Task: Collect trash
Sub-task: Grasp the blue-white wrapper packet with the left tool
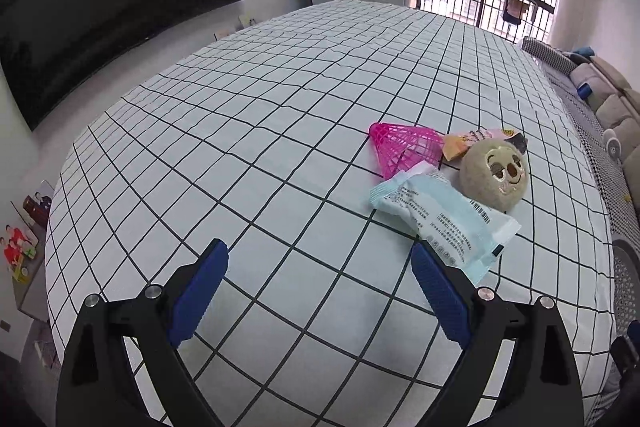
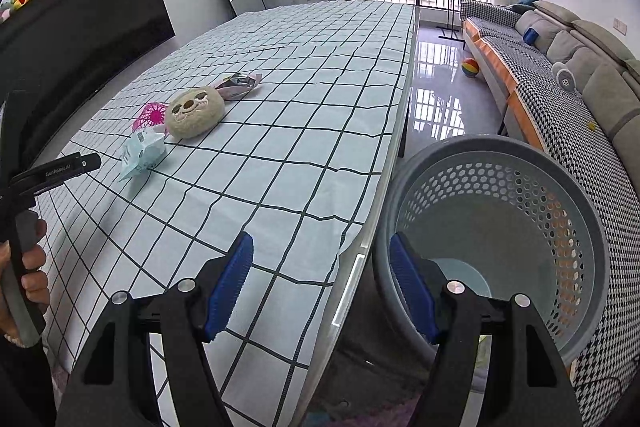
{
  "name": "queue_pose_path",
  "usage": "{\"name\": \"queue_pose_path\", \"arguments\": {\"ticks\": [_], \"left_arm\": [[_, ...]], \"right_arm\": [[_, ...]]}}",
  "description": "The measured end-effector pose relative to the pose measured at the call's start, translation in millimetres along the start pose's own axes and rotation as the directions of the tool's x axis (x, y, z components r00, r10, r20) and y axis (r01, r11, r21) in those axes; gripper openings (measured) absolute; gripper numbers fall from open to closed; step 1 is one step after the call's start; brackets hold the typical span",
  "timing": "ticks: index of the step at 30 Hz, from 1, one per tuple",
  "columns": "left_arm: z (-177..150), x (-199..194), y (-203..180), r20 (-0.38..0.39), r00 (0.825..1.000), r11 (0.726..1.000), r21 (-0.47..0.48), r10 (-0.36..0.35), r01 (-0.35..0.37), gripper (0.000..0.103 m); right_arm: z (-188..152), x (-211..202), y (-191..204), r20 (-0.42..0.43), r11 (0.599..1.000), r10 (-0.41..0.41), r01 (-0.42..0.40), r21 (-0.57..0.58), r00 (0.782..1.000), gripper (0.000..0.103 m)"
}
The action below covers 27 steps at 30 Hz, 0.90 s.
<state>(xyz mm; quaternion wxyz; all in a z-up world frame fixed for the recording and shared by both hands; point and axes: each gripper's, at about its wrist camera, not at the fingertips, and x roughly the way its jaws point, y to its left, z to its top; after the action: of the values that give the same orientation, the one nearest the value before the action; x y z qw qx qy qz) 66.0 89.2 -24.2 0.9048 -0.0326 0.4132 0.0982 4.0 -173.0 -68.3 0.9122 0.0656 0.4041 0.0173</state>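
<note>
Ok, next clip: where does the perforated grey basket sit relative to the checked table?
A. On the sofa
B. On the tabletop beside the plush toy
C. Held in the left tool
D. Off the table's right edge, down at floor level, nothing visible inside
D: in the right wrist view the grey basket stands beyond the edge of the table, lower than the tabletop, with only its bare bottom showing, and the right tool hangs open above that edge.

plush toy [image 1: 493,174], pink shuttlecock [image 1: 404,147], sofa [image 2: 576,67]

Both wrist views look low across the table [image 1: 280,107], sharing its wrapper cluster [image 2: 142,153].
</note>
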Motion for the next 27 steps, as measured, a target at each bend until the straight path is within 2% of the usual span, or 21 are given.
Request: {"name": "queue_pose_path", "arguments": {"ticks": [8,14,22,27], "left_arm": [[24.9,2.7,-36.5,0.011,0.998,0.997,0.034,-0.063,0.063,0.091],[35.8,30.2,-63.7,-0.048,0.995,0.995,0.045,-0.084,0.086,0.091],[27.7,48.7,-53.5,-0.091,0.995,0.999,0.018,-0.038,0.04,0.091],[20.8,52.9,-43.1,-0.104,0.994,0.999,0.013,-0.033,0.034,0.091]], "right_arm": [[-1.0,0.8,-9.6,0.002,1.0,-0.006,0.006,0.029,1.0,0.068],[-0.4,0.6,-21.0,0.0,0.999,-0.022,0.022,0.05,1.0,0.068],[-0.5,9.0,-24.8,-0.017,0.998,-0.022,0.023,0.061,1.0,0.068],[-0.3,11.7,-18.3,-0.02,0.999,-0.014,0.015,0.048,1.0,0.068]]}}
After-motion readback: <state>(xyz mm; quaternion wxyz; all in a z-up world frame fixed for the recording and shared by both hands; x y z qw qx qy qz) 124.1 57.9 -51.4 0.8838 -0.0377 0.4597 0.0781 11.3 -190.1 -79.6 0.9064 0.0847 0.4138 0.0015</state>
